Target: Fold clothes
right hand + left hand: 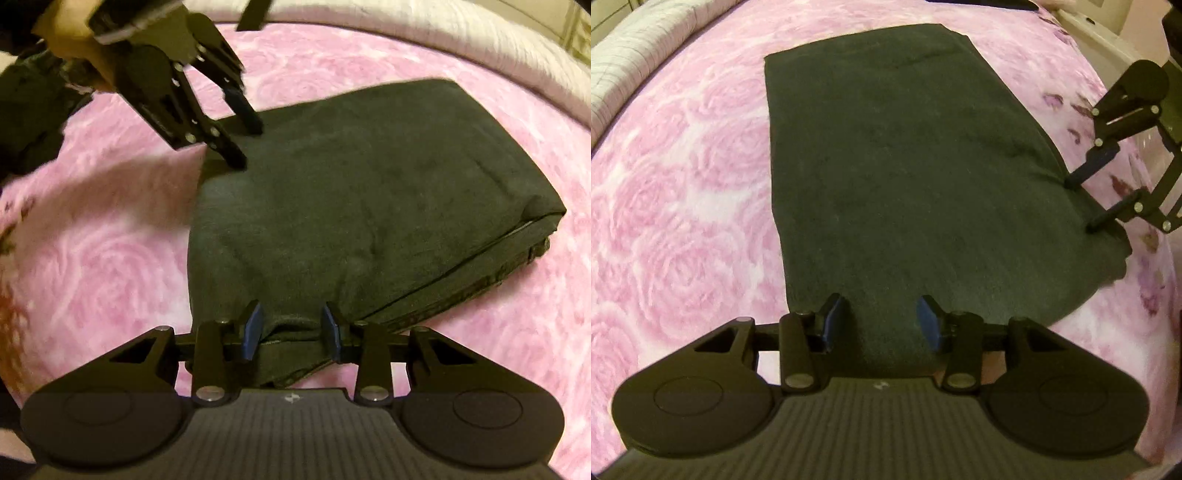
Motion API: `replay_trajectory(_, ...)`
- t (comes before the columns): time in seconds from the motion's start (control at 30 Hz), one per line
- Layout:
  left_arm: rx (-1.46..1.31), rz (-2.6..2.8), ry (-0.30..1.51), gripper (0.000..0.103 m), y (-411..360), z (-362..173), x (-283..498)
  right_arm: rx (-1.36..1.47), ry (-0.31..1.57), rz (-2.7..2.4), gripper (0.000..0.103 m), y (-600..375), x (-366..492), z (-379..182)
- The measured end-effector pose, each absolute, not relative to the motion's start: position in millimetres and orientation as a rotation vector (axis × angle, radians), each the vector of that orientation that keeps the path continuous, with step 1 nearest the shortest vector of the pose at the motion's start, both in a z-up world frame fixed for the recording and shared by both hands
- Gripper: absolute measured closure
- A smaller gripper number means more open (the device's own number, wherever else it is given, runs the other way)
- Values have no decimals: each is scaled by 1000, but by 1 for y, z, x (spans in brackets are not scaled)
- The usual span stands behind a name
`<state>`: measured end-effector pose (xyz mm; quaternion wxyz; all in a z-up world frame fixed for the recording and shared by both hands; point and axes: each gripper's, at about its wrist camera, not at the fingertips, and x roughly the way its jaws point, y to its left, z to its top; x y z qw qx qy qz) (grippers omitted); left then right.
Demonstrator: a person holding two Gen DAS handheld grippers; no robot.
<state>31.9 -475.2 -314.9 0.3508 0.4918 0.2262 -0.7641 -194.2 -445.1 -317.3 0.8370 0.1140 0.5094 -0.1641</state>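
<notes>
Cloth, dark and already doubled into a long rectangle, is seen lying flat on the pink rose-patterned bed cover; this garment shows stacked layers along one edge in the right wrist view, so at least one fold is in place. The step in hand is judged to be a further fold or a smoothing of the near end, though which of the two cannot be settled. The left tool is held with its blue pads apart, straddling the near edge of the garment, nothing clamped between them. The right tool is likewise spread, with a bunched hem lying between the pads and seemingly touched but not squeezed. If another fold is meant, both edges would need to be pinched evenly and lifted together so the layers are not dragged askew.
</notes>
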Motion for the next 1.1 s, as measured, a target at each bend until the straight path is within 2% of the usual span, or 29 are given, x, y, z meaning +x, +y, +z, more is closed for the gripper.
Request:
replay_trajectory(0.33,1111,-1964,507,65,-495,-276,27,264,971,-541,68,-522,-213,-264)
replay_trajectory(0.63,954,-2029,489,65,-575,-290,-10,251,1005,-585,69,-632,-195,-325)
replay_trajectory(0.77,1028,-2015,558,63,-601,-316,-19,338,964,-543,68,-651,-208,-329)
replay_trajectory(0.9,1073,-2012,597,63,-605,-306,-16,399,917,-559,66,-649,-217,-316)
replay_trajectory(0.93,1072,-2016,600,63,-603,-300,-13,462,870,-575,63,-646,-225,-308)
replay_trajectory(0.97,1070,-2020,602,57,-601,-294,-10,524,822,-590,60,-644,-233,-301)
replay_trajectory(1.03,1059,-2025,613,48,-599,-284,-5,661,736,-627,30,-636,-252,-295)
replay_trajectory(1.1,1052,-2000,637,37,-600,-283,7,803,659,-663,26,-627,-272,-296)
